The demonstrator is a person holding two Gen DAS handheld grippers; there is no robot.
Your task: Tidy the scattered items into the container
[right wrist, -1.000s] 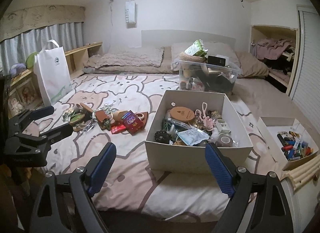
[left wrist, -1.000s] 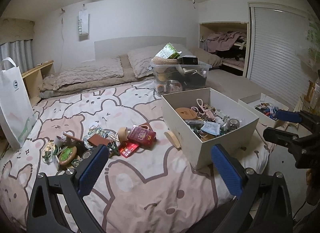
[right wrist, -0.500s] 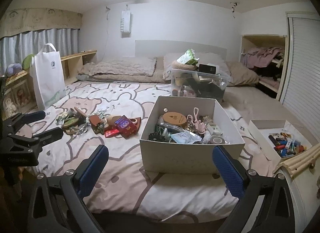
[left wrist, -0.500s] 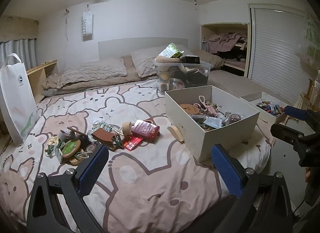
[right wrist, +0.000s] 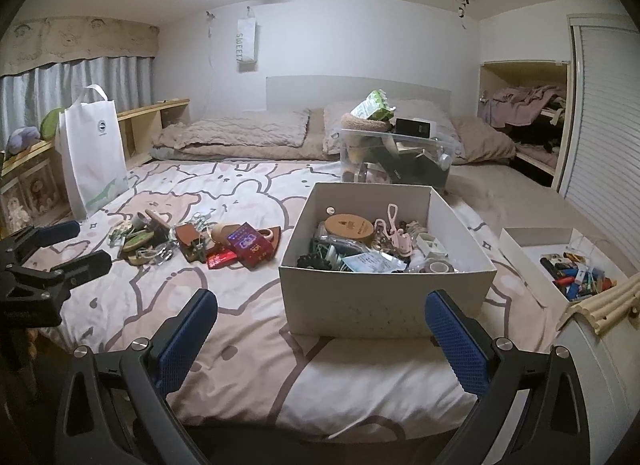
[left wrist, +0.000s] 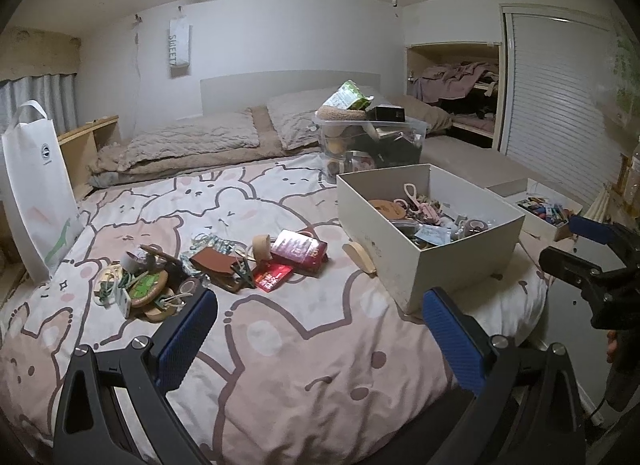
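Observation:
An open white cardboard box (left wrist: 404, 265) (right wrist: 384, 299) stands on the bed with several small items inside. Left of it lies a scattered pile: a dark red pouch (left wrist: 300, 251) (right wrist: 248, 245), a brown leather case (left wrist: 212, 261) (right wrist: 186, 235), a tape roll (left wrist: 260, 247), a red card (left wrist: 272, 277) and a round green piece (left wrist: 146, 285). A wooden crescent (left wrist: 362, 259) leans by the box. My left gripper (left wrist: 320, 329) (right wrist: 80, 245) hovers open before the pile, holding nothing. My right gripper (right wrist: 320, 329) (left wrist: 576, 241) stands wide open in front of the box, also holding nothing.
A white tote bag (left wrist: 36, 193) (right wrist: 94, 149) stands at the bed's left edge. A clear plastic bin (left wrist: 372, 145) (right wrist: 396, 157) full of things sits behind the box. A shallow white tray (left wrist: 536, 209) (right wrist: 560, 261) of small coloured items lies to the right.
The right gripper's jaws have spread wider. Both grippers have sunk slightly towards the bed. The box and the scattered items lie as before.

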